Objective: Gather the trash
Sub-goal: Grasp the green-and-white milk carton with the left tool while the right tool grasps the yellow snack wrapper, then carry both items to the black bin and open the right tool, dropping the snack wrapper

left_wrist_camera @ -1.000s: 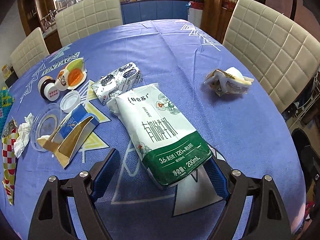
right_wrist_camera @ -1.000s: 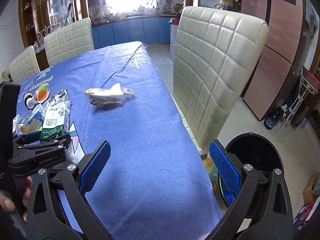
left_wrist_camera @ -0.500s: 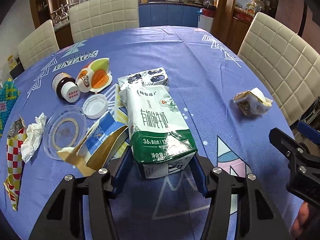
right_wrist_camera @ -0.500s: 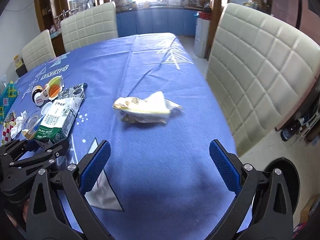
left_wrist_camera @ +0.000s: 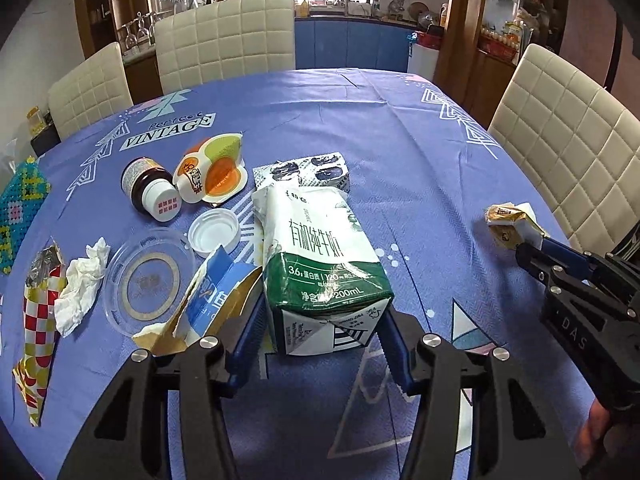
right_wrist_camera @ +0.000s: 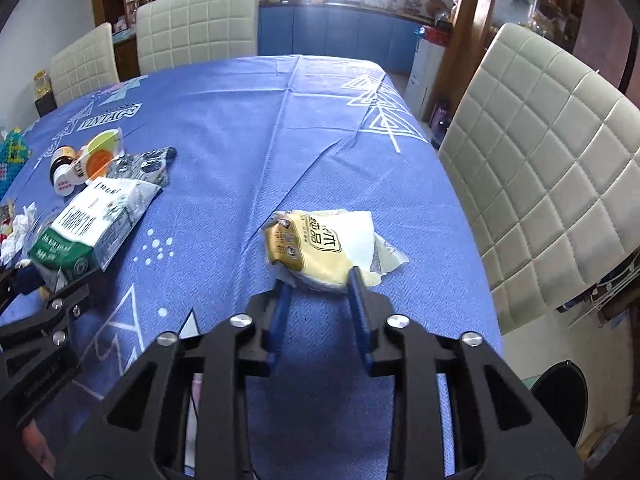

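The left gripper (left_wrist_camera: 322, 320) has its blue fingers closed against both sides of the green-and-white milk carton (left_wrist_camera: 320, 264), which lies flat on the blue tablecloth (left_wrist_camera: 360, 132) with its folded base toward the camera; the left finger's tip is hidden behind a torn blue-and-white box (left_wrist_camera: 208, 300) at 9 o'clock of the carton. At 12 o'clock a crumpled silver wrapper (left_wrist_camera: 308, 170) is partly covered by the carton's top — its print is too small to read. The right gripper (right_wrist_camera: 318, 280) is clamped on the near edge of a yellow snack wrapper (right_wrist_camera: 316, 246), whose lower edge the fingers hide; in the left wrist view only one blue finger shows touching the wrapper. At 10 o'clock of the carton lie a dark jar (left_wrist_camera: 150, 190), an orange-and-green cup (left_wrist_camera: 212, 170) and a white cap (left_wrist_camera: 214, 230); a black bin (right_wrist_camera: 560, 398) is cut off at 4 o'clock in the right view.
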